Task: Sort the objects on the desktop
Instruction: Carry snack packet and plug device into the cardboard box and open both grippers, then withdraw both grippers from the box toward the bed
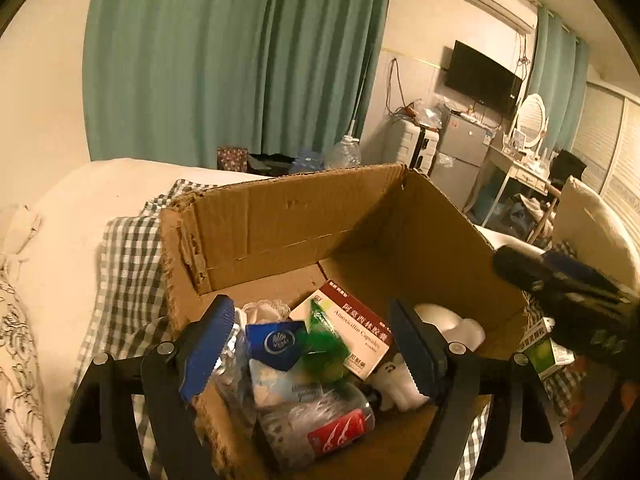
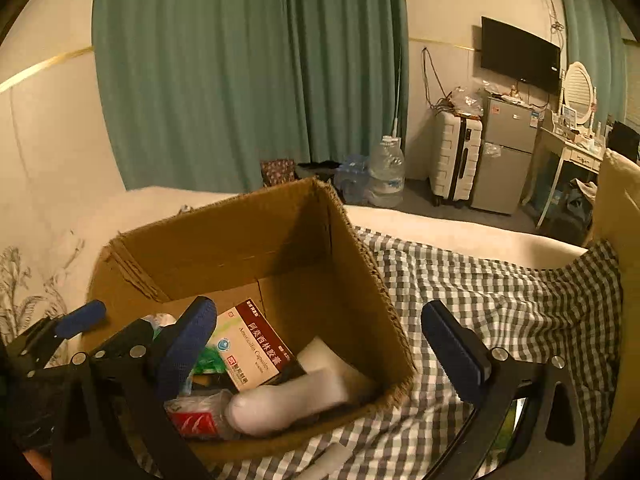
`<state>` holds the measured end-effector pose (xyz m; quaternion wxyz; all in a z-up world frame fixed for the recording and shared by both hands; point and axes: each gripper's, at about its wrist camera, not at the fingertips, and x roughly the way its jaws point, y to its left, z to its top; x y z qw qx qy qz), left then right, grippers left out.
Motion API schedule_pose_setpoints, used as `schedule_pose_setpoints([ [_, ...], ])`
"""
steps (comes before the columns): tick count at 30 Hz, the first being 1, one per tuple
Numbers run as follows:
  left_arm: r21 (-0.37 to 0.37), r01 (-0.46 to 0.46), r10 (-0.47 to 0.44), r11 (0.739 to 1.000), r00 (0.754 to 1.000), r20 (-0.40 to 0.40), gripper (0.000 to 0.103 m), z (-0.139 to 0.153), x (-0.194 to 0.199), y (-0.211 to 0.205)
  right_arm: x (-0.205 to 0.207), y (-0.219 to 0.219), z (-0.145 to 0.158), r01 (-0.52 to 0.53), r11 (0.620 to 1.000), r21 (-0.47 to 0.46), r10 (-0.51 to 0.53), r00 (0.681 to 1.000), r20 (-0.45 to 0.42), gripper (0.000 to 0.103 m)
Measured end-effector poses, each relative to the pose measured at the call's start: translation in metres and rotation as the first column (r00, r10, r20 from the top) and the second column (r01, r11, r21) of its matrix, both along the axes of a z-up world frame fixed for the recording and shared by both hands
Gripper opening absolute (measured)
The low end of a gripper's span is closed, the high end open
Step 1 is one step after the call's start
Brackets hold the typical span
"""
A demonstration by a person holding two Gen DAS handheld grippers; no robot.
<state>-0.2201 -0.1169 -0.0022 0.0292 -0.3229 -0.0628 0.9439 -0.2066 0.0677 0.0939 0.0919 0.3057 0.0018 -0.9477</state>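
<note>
The cardboard box [image 1: 304,216] on the bed's checked cloth [image 2: 500,292] sits under both spread, empty grippers: left gripper [image 1: 312,344], right gripper [image 2: 320,352]. Amoxicillin box [image 1: 352,328] and crushed bottle [image 1: 320,424] lie inside. Likely between drops; next, fetch the green carton [image 1: 546,354] to the right.

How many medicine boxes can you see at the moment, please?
2. The red-and-white amoxicillin box lies inside the cardboard box, and a green-and-white box sits outside its right wall on the checked cloth. Others may be buried under the clutter.

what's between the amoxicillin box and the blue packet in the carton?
Left wrist view: a blurry green item sits between the amoxicillin box and the blue packet, overlapping both, inside the carton.
</note>
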Motion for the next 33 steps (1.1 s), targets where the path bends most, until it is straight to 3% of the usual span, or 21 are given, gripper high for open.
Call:
schedule_pose_setpoints([
  [9, -0.028, 0.04, -0.042, 0.999, 0.995, -0.086, 0.088, 0.041, 0.061, 0.022, 0.076, 0.067, 0.047, 0.09, 0.995, 0.035, -0.088, 0.995, -0.052, 0.103],
  [15, -0.019, 0.089, -0.091, 0.996, 0.99, -0.109, 0.095, 0.05, 0.098, 0.052, 0.121, 0.122, 0.052, 0.2, 0.979, 0.028, -0.199, 0.979, -0.04, 0.103],
  [19, -0.005, 0.12, -0.119, 0.993, 0.988, -0.102, 0.095, 0.036, 0.117, 0.072, 0.135, 0.141, 0.035, 0.24, 0.97, 0.036, -0.24, 0.971, -0.004, 0.103],
  [25, 0.01, 0.13, -0.13, 0.991, 0.991, -0.038, 0.095, -0.009, 0.131, 0.092, 0.142, 0.143, -0.008, 0.254, 0.965, 0.063, -0.258, 0.964, 0.062, 0.103],
  [33, -0.045, 0.2, -0.197, 0.979, 0.978, 0.07, 0.095, -0.07, 0.112, 0.117, 0.123, 0.137, -0.058, 0.297, 0.949, 0.108, -0.306, 0.949, 0.082, 0.103],
])
